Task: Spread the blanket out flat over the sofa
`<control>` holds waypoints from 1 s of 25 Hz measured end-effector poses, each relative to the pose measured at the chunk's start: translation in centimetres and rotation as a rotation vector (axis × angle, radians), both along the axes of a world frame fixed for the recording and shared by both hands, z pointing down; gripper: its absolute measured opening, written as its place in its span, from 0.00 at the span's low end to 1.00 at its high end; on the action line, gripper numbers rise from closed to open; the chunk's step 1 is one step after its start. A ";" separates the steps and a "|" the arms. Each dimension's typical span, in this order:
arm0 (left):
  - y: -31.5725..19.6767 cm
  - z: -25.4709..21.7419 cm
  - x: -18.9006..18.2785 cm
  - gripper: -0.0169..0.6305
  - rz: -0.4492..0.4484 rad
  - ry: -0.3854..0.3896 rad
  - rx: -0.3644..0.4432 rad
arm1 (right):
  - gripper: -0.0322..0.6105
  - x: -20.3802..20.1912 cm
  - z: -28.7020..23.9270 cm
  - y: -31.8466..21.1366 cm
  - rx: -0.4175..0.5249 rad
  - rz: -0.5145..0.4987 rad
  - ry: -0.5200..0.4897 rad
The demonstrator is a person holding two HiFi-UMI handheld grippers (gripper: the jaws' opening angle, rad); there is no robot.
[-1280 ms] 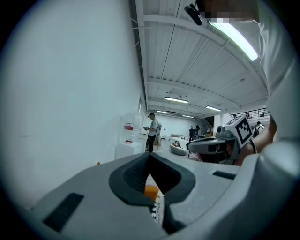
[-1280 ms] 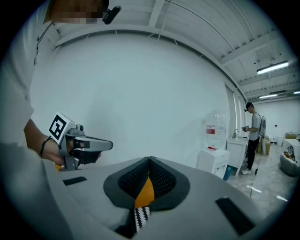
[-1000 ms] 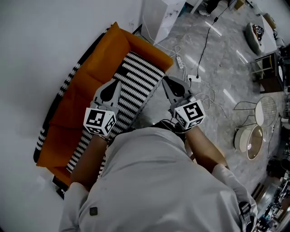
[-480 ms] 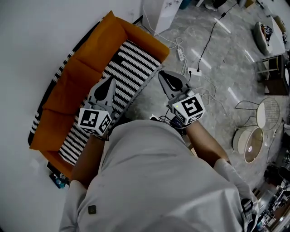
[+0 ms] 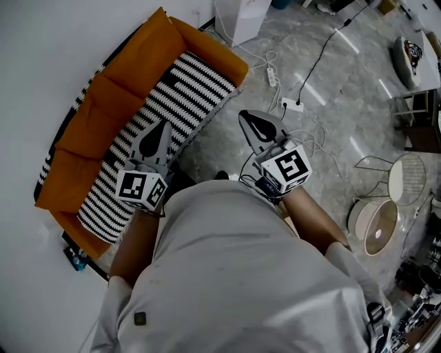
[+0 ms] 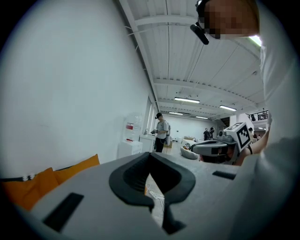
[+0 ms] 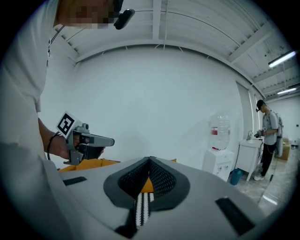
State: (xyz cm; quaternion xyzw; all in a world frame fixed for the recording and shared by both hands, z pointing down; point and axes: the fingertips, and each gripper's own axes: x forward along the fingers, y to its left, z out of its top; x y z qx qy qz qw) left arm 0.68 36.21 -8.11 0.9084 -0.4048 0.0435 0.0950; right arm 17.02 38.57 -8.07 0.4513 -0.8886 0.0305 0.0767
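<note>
A black-and-white striped blanket lies spread along the seat of the orange sofa, and its front edge hangs toward the floor. My left gripper hovers above the blanket's front edge, jaws shut and empty. My right gripper is shut over the marble floor, right of the sofa and clear of the blanket. In the right gripper view, stripes of the blanket show through the gap behind the closed tips, with the left gripper off to the left. The left gripper view shows the sofa and the right gripper.
A power strip and cables lie on the floor past the right gripper. A white cabinet stands beside the sofa's far end, and a water dispenser is near it. Round wire tables stand at the right. A person stands farther back.
The sofa and blanket have slid up and to the left in the head view as I back away. Both grippers stay shut and now sit nearer the sofa's front edge.
</note>
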 end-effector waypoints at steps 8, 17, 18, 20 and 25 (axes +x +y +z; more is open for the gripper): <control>3.8 -0.2 3.1 0.04 -0.017 -0.026 0.028 | 0.09 2.2 0.5 3.5 0.007 -0.039 -0.013; 6.0 -1.3 2.4 0.04 -0.051 -0.023 0.049 | 0.09 1.6 -0.8 5.2 0.037 -0.062 -0.028; 6.4 -1.2 2.4 0.04 -0.055 -0.023 0.047 | 0.09 1.5 -0.8 5.5 0.037 -0.065 -0.029; 7.3 -1.3 2.3 0.04 -0.060 -0.028 0.051 | 0.09 1.3 -0.9 6.2 0.036 -0.071 -0.033; 8.0 -2.1 1.9 0.04 -0.060 -0.039 0.075 | 0.09 0.5 -0.9 6.7 0.036 -0.085 -0.029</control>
